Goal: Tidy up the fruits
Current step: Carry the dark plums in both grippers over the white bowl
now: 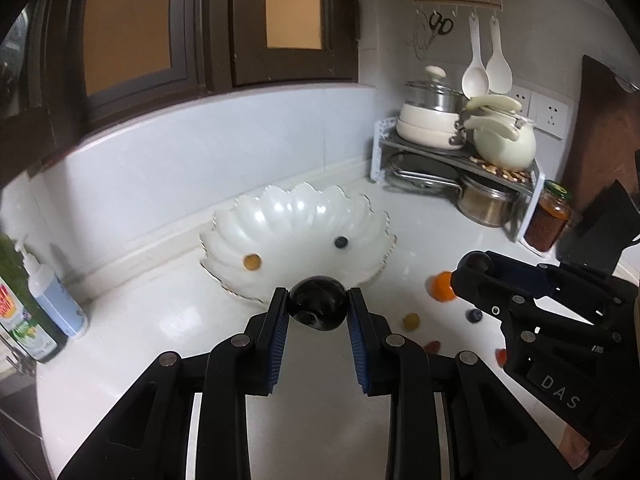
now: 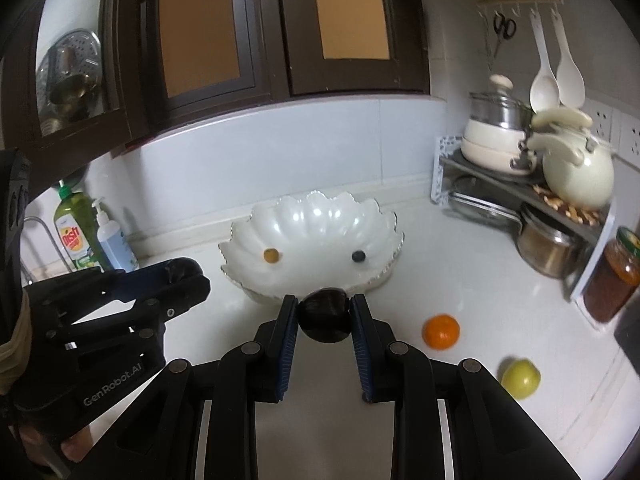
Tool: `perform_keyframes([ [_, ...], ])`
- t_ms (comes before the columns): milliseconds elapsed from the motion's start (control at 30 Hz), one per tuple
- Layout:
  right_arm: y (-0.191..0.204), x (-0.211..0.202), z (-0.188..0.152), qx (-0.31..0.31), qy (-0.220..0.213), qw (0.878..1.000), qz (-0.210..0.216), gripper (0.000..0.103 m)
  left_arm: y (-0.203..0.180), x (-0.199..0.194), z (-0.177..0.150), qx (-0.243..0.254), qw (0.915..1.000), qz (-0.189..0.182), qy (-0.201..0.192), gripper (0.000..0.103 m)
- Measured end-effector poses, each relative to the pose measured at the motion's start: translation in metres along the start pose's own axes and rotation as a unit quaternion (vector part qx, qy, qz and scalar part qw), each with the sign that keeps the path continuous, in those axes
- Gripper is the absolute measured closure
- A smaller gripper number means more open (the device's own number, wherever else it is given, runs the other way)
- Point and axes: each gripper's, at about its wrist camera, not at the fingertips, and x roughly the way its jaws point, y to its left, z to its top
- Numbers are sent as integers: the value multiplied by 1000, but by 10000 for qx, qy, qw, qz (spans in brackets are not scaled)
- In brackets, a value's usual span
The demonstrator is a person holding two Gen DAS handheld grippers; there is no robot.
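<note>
While both jaws clamp round dark plums (image 1: pixel 318 307) (image 2: pixel 325 316), neither shows a long axis.

We see a soft, rather dim light. Bright spots shine on the white bowl (image 1: pixel 296 216) and the counter (image 1: pixel 192 320). Both views bend round at the edges, with dark corners. Far right things look blurry.

Right tool (image 2: pixel 324 316) clamps a dark plum (image 2: pixel 325 314) before the scalloped bowl (image 2: pixel 312 216)
</note>
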Motion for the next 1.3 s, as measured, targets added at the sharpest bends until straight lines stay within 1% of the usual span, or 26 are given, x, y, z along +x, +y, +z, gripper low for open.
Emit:
perform_keyframes([
  [300, 6, 9, 30, -122, -178, 9998, 55, 75, 9, 0, 18, -57, 9998, 146, -139, 74],
  [567, 4, 29, 55, 9, -182, 9998, 124, 75, 22, 16, 40, -209, 9994, 223, -162, 73],
  [667, 4, 37, 62, -19, -176, 9998, 67, 75, 26, 24, 47, -222, 9992, 290, -154, 73],
  [967, 0, 70, 80, -14, 74, 9999, -80, 75, 43, 53, 62, -362, 9988, 301, 99, 73],
  [1100, -4, 87, 84, 19, 248, 9997, -76, 75, 48, 69, 65, -348, 9984, 382, 241, 73],
  [1300, -6, 113, 89, 5, 554, 9984, -67, 75, 57, 92, 67, -479, 9969, 341, 531, 73],
])
